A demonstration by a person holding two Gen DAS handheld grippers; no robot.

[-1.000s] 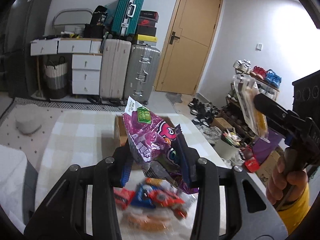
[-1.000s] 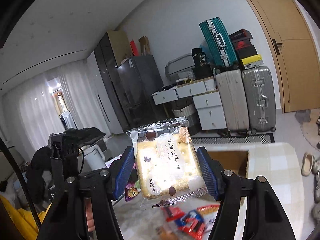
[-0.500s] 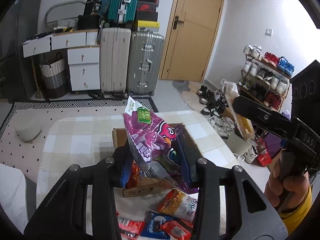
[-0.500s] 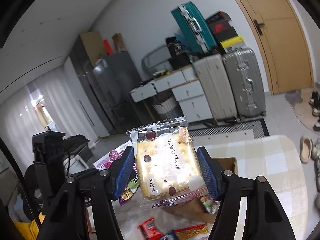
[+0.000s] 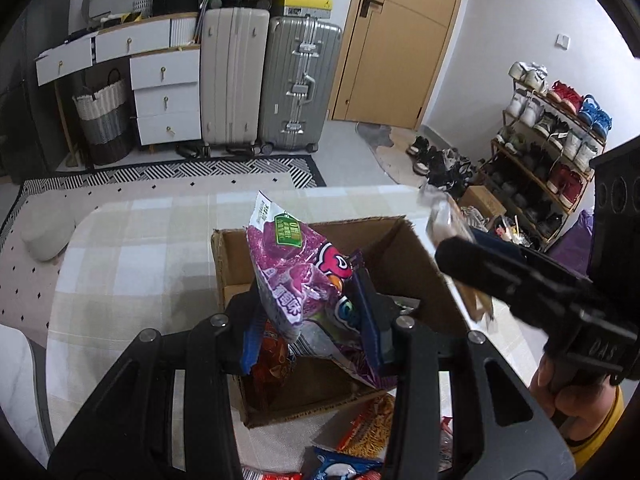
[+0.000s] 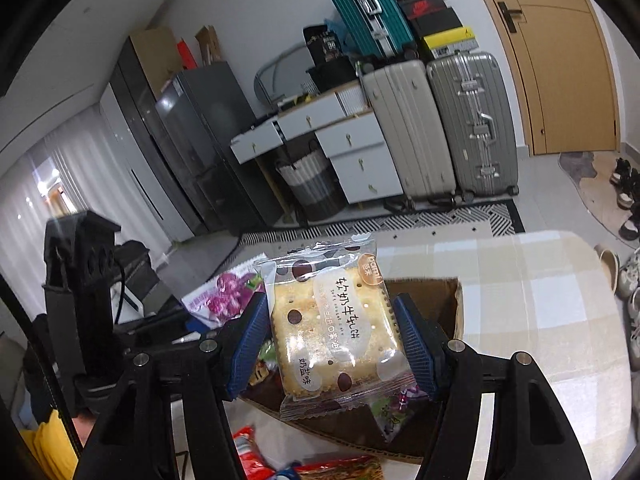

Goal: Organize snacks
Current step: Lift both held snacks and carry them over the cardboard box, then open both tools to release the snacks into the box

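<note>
Surface: we saw a table [image 5: 132, 240] under a beige checked cloth, with an open cardboard box [image 5: 404, 256] on it and loose snack packets [image 5: 364, 432] lying at the box's near edge.
Room: we noted two upright suitcases [image 5: 300, 84], beige and silver, beside white drawers [image 5: 166, 96]; a wooden door [image 5: 400, 40]; a shoe rack [image 5: 552, 148] at the right; a teal suitcase [image 6: 368, 8] stacked on top.
Left gripper [image 5: 312, 316]: pinched on a purple snack bag [image 5: 296, 276], which was held above the open box.
Right gripper [image 6: 332, 340]: clamped on a clear cracker pack [image 6: 336, 328], also above the box.
Writing: we read "soft nougat" on the cracker pack, plus Chinese characters; a green tag on the purple bag was too small to read; "DAS" was moulded on the right gripper's body.
Left view only: shoe rack, and the person's hand [image 5: 576, 396] on the right gripper's handle; the cracker pack showed there only as a blur, probably edge-on.
Right view only: a dark fridge [image 6: 200, 132], curtains [image 6: 36, 200], the cracker pack's printed face.
</note>
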